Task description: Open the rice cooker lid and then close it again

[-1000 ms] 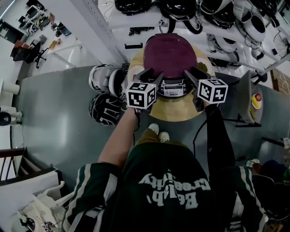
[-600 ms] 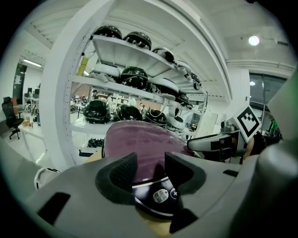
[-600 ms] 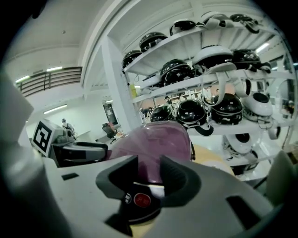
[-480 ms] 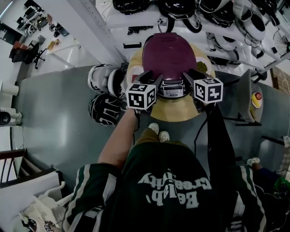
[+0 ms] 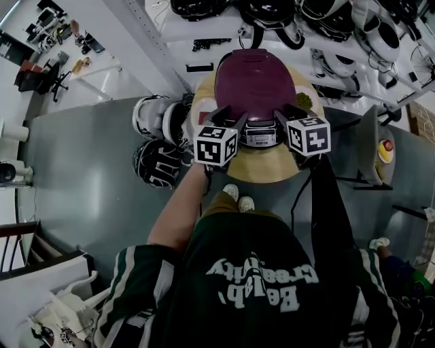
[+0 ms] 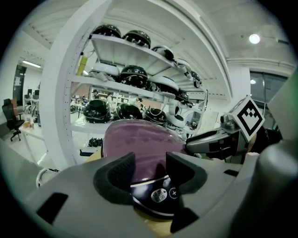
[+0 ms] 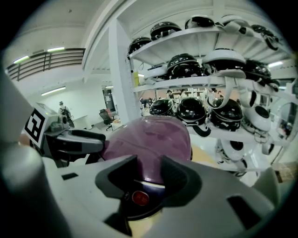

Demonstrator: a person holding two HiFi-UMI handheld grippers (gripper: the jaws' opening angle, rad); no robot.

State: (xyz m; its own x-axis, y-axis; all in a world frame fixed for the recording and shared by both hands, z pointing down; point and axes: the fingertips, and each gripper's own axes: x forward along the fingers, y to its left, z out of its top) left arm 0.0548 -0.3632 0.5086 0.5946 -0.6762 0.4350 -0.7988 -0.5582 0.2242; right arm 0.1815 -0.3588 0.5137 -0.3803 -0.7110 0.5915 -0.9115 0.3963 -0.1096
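The rice cooker stands on a round wooden table (image 5: 262, 166), its maroon lid (image 5: 255, 81) down. Its dark front panel (image 5: 259, 138) faces me. My left gripper (image 5: 231, 114) is at the cooker's front left. Its jaws are opening with nothing between them; the lid (image 6: 139, 139) shows beyond the gap of the left gripper (image 6: 150, 169). My right gripper (image 5: 289, 112) is at the front right, its jaws also opening on nothing. In the right gripper view the lid (image 7: 149, 139) and a red button (image 7: 139, 198) lie past the right gripper (image 7: 149, 174).
Helmets (image 5: 160, 143) lie on the grey floor left of the table. White shelves (image 5: 272, 13) full of helmets stand right behind the cooker. A small green thing (image 5: 303, 100) sits on the table's right rim. A dark stand (image 5: 370, 143) is to the right.
The right gripper has shifted a little to the left and rolled slightly. The left gripper has hardly moved. The lid stays down.
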